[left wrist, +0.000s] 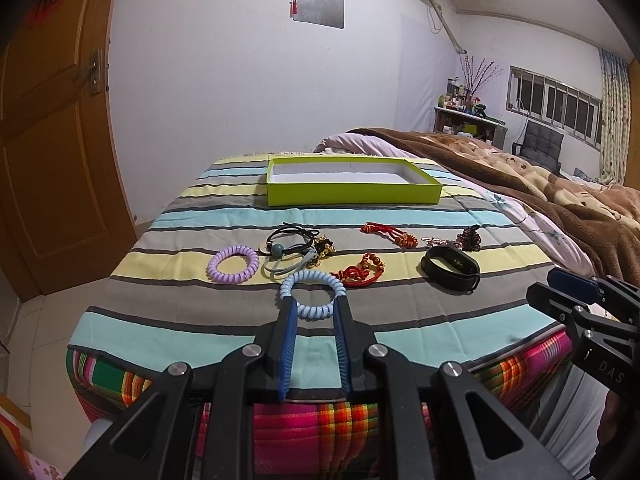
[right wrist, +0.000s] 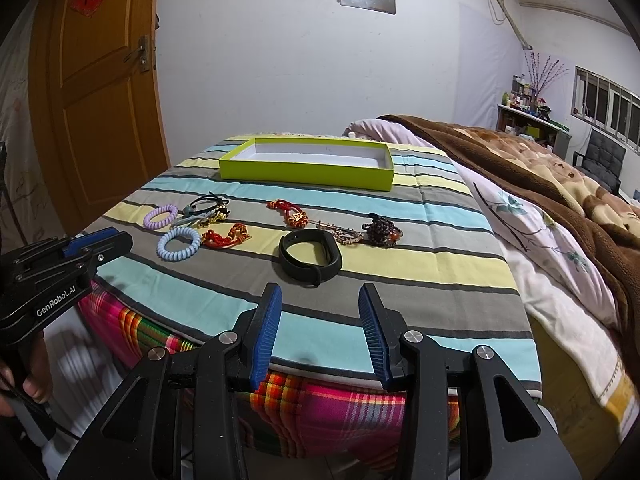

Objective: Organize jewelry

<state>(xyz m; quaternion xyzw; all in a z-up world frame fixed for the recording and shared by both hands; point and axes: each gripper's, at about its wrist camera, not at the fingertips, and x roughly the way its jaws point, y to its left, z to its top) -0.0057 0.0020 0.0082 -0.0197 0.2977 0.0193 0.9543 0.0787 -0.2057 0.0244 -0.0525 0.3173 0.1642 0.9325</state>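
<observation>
Several pieces lie on the striped cloth (left wrist: 400, 300) in front of an empty lime-green box (left wrist: 352, 194) (right wrist: 304, 178). A light-blue spiral hair tie (left wrist: 312, 294) (right wrist: 179, 243) lies flat nearest my left gripper (left wrist: 315, 306) (right wrist: 120, 240). Its fingers stand partly apart, framing the tie, while the right wrist view shows the tips just short of it. My right gripper (right wrist: 321, 294) (left wrist: 552, 290) is open wide and empty, just short of a black fitness band (right wrist: 310, 258) (left wrist: 452, 268). Also here are a purple spiral tie (left wrist: 233, 264), black elastics (left wrist: 294, 240) and red knotted bracelets (left wrist: 360, 272).
A dark beaded bracelet (right wrist: 382, 230) and a gold chain piece (right wrist: 344, 234) lie right of the band. A brown blanket (right wrist: 560, 184) and pale quilt (right wrist: 540, 248) bound the cloth on the right. A wooden door (right wrist: 100, 92) stands at left. The bed's near edge drops to a plaid cover (right wrist: 320, 408).
</observation>
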